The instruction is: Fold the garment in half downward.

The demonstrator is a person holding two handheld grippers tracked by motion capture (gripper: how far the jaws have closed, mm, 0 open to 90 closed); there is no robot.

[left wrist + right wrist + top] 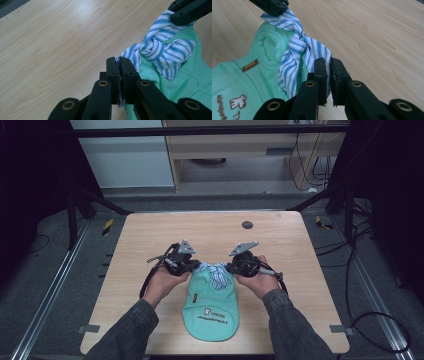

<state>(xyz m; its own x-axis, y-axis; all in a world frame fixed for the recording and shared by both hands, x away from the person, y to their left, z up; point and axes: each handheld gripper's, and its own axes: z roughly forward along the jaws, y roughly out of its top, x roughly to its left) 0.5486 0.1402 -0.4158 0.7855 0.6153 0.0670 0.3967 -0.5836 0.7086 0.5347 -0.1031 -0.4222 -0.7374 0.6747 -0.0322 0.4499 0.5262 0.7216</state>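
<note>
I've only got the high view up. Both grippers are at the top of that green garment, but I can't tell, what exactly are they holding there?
Observer: The left gripper is shut on one end of a blue and white striped tie, not on the green knit.
Operator: And the other one?
Observer: The right gripper is shut on the opposite end of that striped tie.
Operator: Is the tie loose between them?
Observer: No, it is knotted in the middle, seen in the right gripper view at the neck of the green garment.
Operator: Any markings on the garment near there?
Observer: A small brown label sits just below the neck opening.
</note>
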